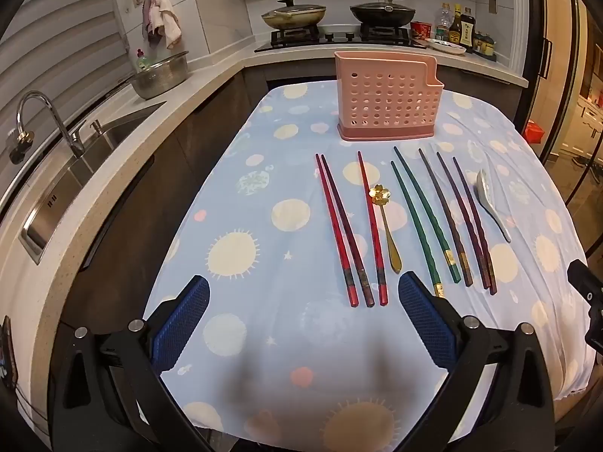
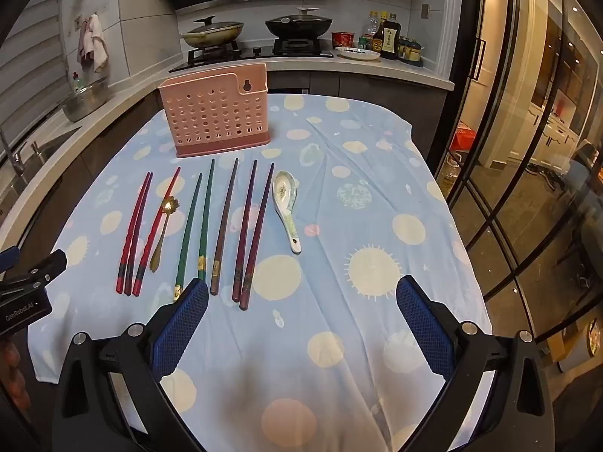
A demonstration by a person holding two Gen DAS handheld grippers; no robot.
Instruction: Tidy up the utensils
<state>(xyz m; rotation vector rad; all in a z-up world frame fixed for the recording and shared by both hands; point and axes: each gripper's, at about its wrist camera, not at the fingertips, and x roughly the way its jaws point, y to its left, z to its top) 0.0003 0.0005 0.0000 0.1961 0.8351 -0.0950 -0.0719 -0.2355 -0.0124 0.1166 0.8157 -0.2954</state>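
Observation:
A pink perforated utensil holder (image 1: pixel 388 100) (image 2: pixel 218 113) stands upright at the far side of the table. In front of it several chopsticks lie in a row: red ones (image 1: pixel 339 233) (image 2: pixel 133 233), green ones (image 1: pixel 422 222) (image 2: pixel 194 226) and dark purple-brown ones (image 1: pixel 467 226) (image 2: pixel 248 233). A gold flower spoon (image 1: pixel 386 226) (image 2: pixel 162 231) lies among the red ones. A white ceramic spoon (image 1: pixel 490 199) (image 2: pixel 286 207) lies at the right end. My left gripper (image 1: pixel 303 320) and right gripper (image 2: pixel 301 320) are open and empty, above the near table edge.
The table has a blue cloth with pale circles (image 1: pixel 264 263) (image 2: pixel 358 226). A counter with a sink (image 1: pixel 75 158) runs along the left. A stove with two pans (image 1: pixel 339 19) and bottles (image 2: pixel 388 37) stands behind. Glass doors (image 2: pixel 527 150) are at the right.

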